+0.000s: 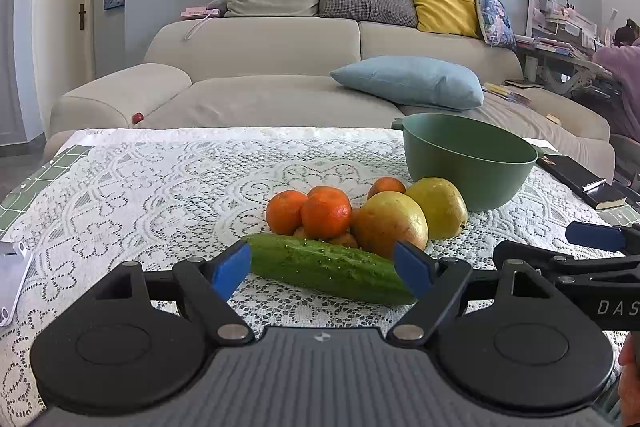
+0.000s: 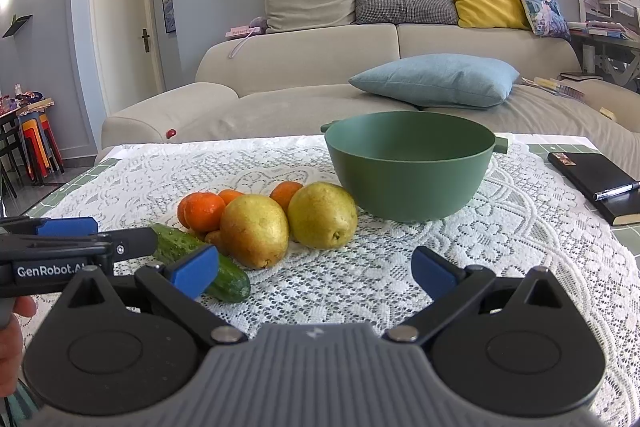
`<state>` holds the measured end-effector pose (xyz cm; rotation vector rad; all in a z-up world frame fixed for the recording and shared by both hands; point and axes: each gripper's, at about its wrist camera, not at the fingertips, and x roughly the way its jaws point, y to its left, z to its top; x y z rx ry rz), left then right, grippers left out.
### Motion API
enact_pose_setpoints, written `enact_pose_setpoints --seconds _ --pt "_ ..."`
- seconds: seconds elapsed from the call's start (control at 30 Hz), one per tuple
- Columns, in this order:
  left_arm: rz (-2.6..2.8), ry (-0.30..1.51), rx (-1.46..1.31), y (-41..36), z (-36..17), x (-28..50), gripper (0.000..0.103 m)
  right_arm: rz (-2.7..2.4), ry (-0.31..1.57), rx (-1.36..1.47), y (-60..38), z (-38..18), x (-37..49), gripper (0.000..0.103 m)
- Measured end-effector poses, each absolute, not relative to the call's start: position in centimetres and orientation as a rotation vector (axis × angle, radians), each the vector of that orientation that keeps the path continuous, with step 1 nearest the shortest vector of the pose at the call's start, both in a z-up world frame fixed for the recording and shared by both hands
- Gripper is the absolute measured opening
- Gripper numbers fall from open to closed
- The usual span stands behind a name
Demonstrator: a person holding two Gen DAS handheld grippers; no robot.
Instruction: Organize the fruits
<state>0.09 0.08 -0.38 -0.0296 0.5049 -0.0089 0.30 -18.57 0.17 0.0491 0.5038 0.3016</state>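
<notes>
both the left gripper (image 1: 323,273) and right gripper (image 2: 315,273) gape, empty. the near cucumber (image 1: 332,267) looks firm, bumpy, probably slick; grip mid-length.

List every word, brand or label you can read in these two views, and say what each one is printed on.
"GenRobot.A", cut off after that: on the side of the left gripper, seen from the right wrist.
"DAS", cut off at the picture's edge: on the side of the right gripper, seen from the left wrist.
Pink box on the sofa back: lettering too blurred to read.
Black notebook: small cover sticker, unreadable.
</notes>
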Motion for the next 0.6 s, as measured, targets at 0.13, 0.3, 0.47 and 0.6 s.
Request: enact_pose_setpoints --seconds 0.13,0.3,0.47,0.6 --pt "-0.008 0.505 -0.031 0.12 -0.35 0.08 0.095 0.303 0.505 0.047 -18.5 0.1 0.36 0.099" --pt "-0.007 0.507 -0.034 0.23 -0.21 0.04 0.095 0.303 0.503 0.05 -18.5 0.08 0.4 0.099" --pt "-0.007 0.508 -0.036 0.27 -0.17 0.04 0.095 0.304 0.504 0.048 -18.43 0.04 0.39 0.099" --pt "-0.006 0.508 -0.037 0.27 -0.18 0.03 0.095 0.304 0.504 0.048 -18.42 0.03 0.38 0.099"
